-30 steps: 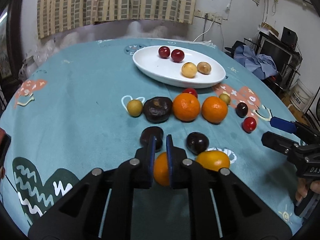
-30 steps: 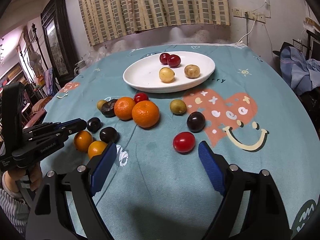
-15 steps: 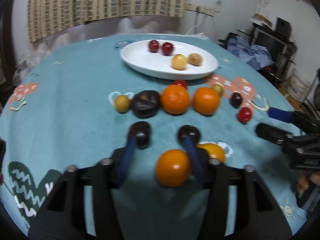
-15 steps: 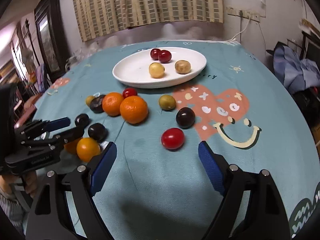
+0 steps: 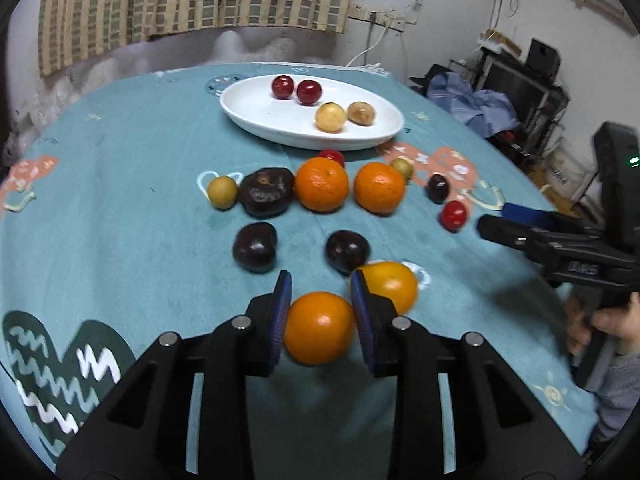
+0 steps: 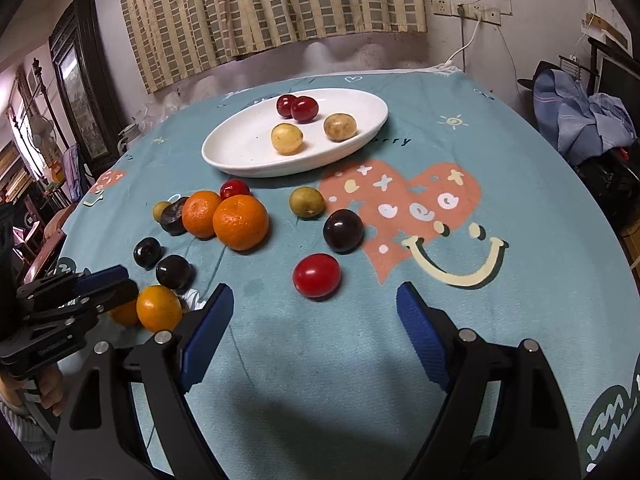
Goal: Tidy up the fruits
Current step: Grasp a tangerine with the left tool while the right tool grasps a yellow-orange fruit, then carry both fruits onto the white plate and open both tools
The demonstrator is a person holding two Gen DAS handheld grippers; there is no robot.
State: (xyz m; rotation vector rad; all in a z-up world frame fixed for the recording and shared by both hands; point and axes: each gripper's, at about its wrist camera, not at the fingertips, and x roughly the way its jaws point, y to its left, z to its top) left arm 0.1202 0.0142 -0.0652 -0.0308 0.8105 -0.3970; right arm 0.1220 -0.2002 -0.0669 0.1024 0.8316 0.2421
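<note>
- Closing on a small orange (image 5: 319,327), the left gripper (image 5: 321,312) has it between its blue pads, jaws just narrowed, low over the table (image 5: 120,184).
- Right gripper (image 6: 315,322) gapes wide, empty, red fruit (image 6: 317,275) just ahead.
- Risk: the round fruit could squirt forward into the neighbouring orange beside the right pad if pinched off-centre.
- Near-spherical; no clear long axis.

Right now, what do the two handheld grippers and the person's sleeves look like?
Both are matte black plastic tools with angular, open-framed arms, silver pivot screws and ribbed blue pads on the fingers. The left gripper matches the right gripper. The right one's body bears pale embossed lettering and a small green light. A grey sleeve covers the right wrist.
</note>
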